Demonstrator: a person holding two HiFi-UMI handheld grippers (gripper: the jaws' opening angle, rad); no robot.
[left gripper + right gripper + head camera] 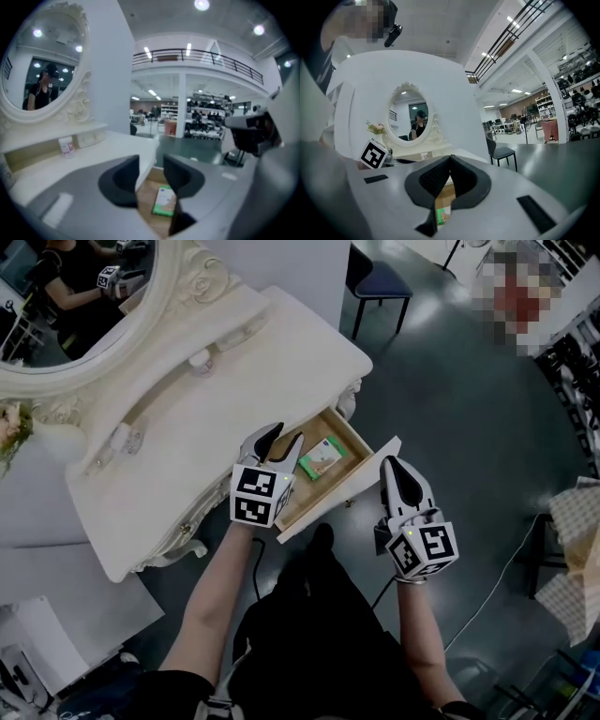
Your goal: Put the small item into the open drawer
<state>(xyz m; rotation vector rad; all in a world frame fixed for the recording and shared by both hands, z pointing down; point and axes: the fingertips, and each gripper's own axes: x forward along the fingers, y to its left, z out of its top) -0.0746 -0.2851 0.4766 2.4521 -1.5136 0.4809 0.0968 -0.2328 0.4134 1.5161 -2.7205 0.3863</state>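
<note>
The wooden drawer [360,440] of the white dressing table [225,418] stands pulled out. A small green and white box [322,458] lies flat on its floor. My left gripper [286,441] hovers above the drawer's left part with its jaws partly apart and nothing between them. In the left gripper view the box [165,200] shows below the gap of the left gripper [151,165]. My right gripper [390,465] is to the right of the drawer's white front panel [345,487], with its tips together and empty. In the right gripper view the right gripper [450,159] points toward the table.
An oval mirror [84,296] in an ornate white frame stands at the table's back. A small bottle [199,359] and a jar [127,437] sit on the table's shelf. A dark chair [380,282] stands on the floor beyond. My legs are just below the drawer.
</note>
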